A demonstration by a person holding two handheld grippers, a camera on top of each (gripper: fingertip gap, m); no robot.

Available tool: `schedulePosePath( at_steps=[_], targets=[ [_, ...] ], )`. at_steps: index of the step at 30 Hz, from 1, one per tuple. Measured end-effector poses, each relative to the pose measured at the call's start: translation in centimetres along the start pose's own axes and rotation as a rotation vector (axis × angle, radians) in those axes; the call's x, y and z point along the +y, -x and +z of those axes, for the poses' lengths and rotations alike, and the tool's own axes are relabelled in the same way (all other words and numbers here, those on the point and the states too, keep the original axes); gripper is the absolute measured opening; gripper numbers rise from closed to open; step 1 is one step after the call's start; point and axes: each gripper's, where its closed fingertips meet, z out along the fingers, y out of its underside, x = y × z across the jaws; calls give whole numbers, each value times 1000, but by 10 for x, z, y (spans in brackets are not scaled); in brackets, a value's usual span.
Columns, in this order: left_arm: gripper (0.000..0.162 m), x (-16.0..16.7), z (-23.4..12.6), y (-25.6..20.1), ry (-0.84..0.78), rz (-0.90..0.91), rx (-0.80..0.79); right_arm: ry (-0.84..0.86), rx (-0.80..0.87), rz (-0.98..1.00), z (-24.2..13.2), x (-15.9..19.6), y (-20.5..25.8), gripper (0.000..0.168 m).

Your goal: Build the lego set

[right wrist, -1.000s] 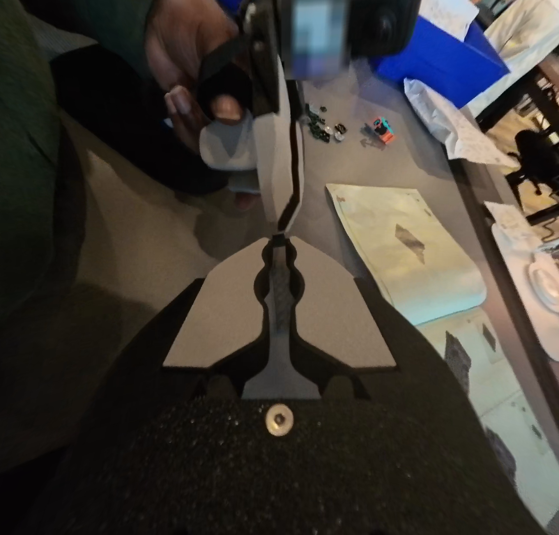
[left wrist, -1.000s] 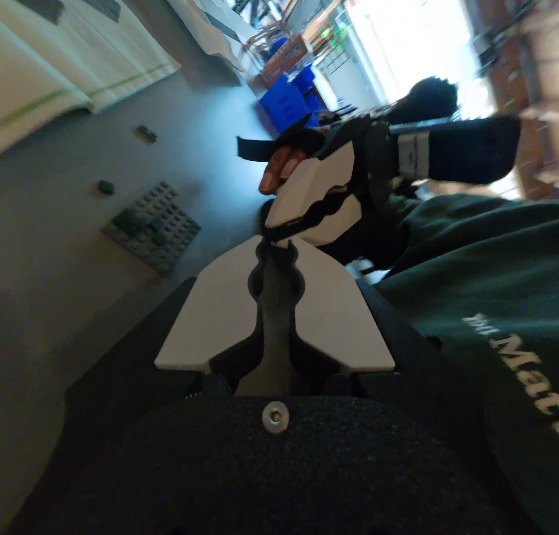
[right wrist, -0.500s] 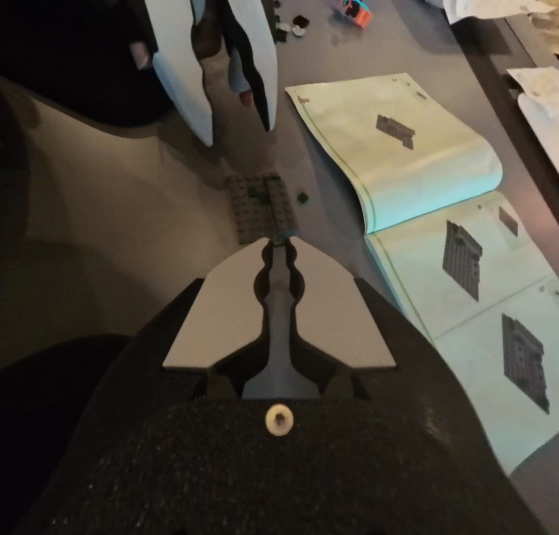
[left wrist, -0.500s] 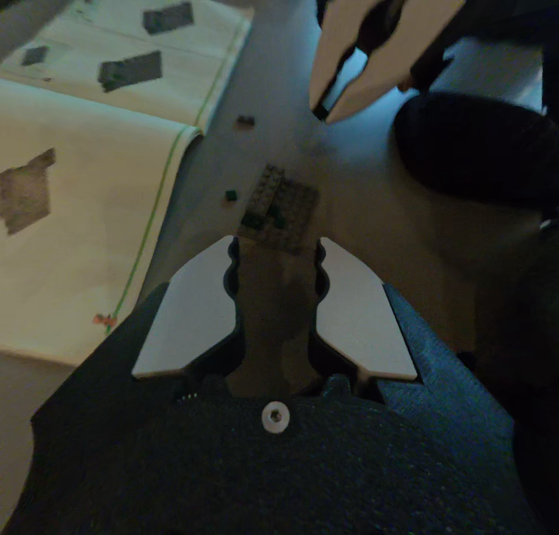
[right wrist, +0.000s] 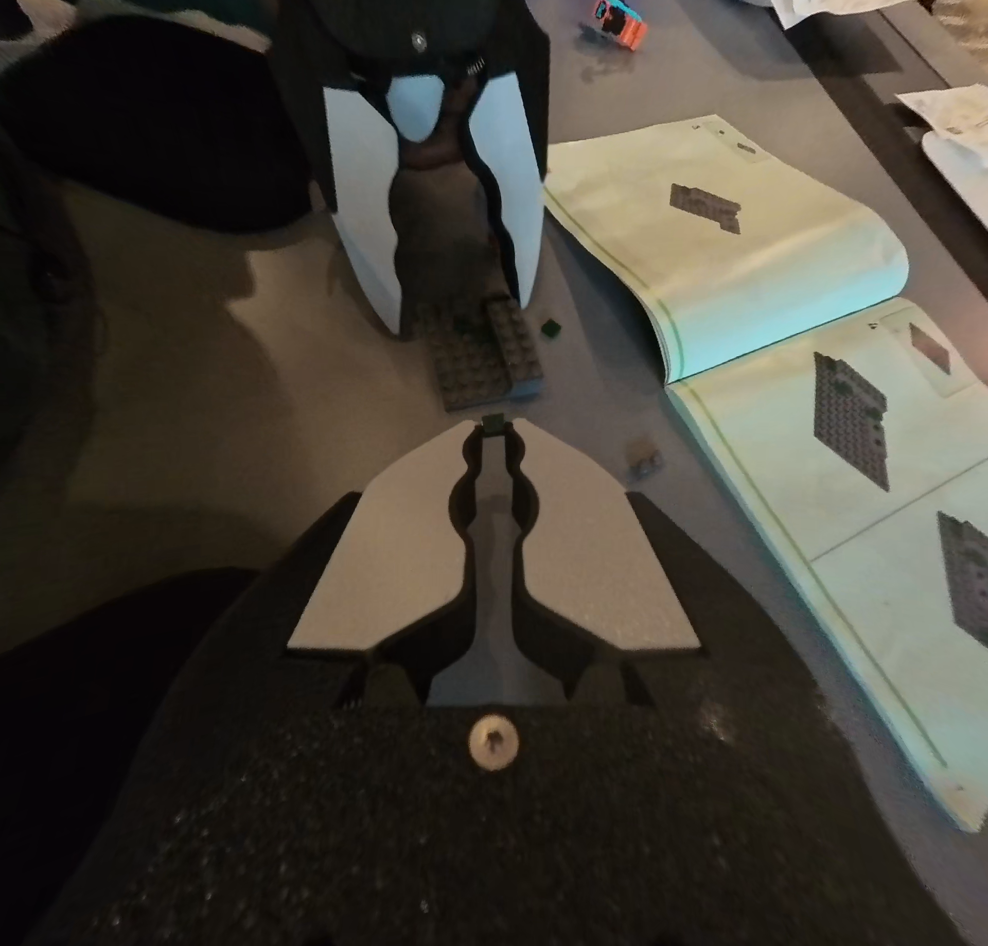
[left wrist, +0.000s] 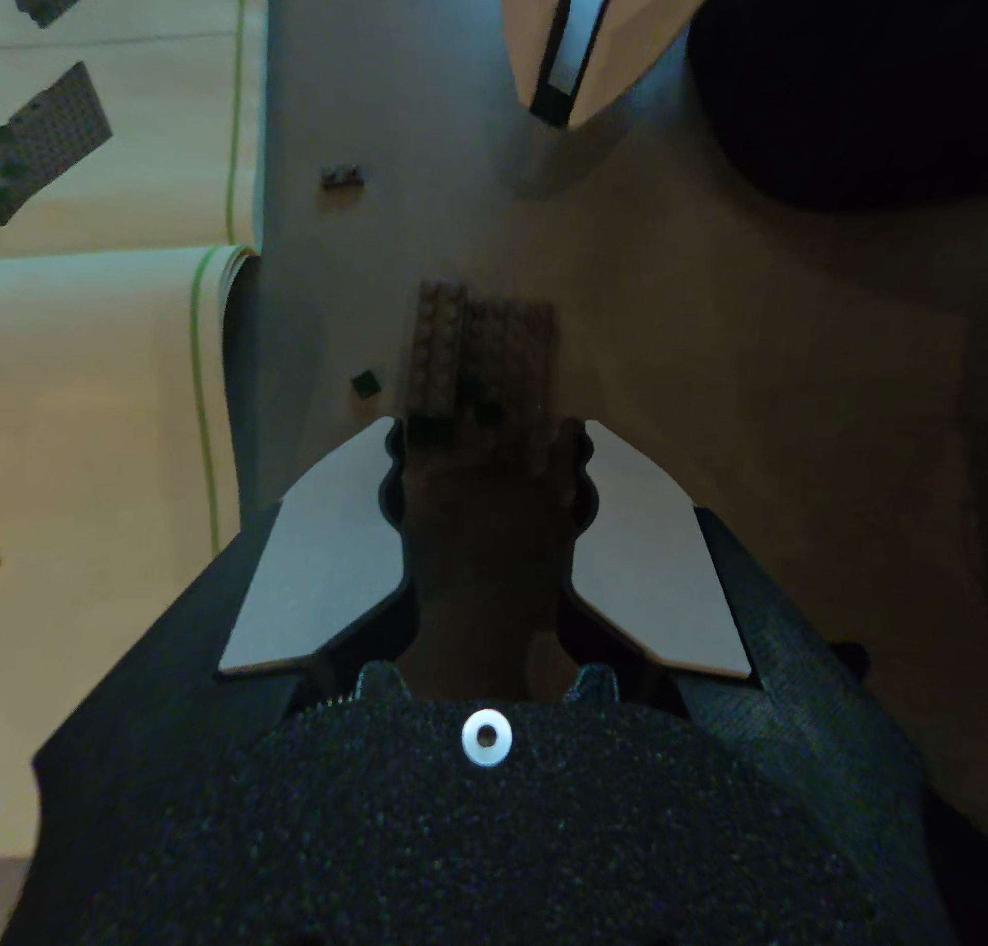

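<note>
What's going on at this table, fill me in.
A person is building a lego set with two handheld tongs. The right tongs pinch a small dark green piece just short of the grey baseplate. The left tongs stand open over the plate's far end. An open instruction booklet lies beside it.

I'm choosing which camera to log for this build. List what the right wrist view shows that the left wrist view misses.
Only the right wrist view shows the orange-and-teal toy at the far end of the table and the small dark green piece pinched in the right gripper. Only the left wrist view shows the wide gap of the open left gripper head-on. Both show the grey baseplate, the loose green stud, the small grey piece and the instruction booklet.
</note>
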Motion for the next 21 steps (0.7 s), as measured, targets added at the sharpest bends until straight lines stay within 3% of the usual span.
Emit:
schedulePosePath(
  at_steps=[3, 9, 21],
  targets=[
    [52, -3, 2, 2, -3, -2, -15, -12, -11, 7, 1, 0, 1, 8],
    [50, -3, 1, 2, 2, -3, -47, -44, -44, 0, 4, -8, 4, 7],
    [50, -14, -12, -22, -44, -165, 108, 26, -145, -62, 27, -13, 22, 8]
  ],
)
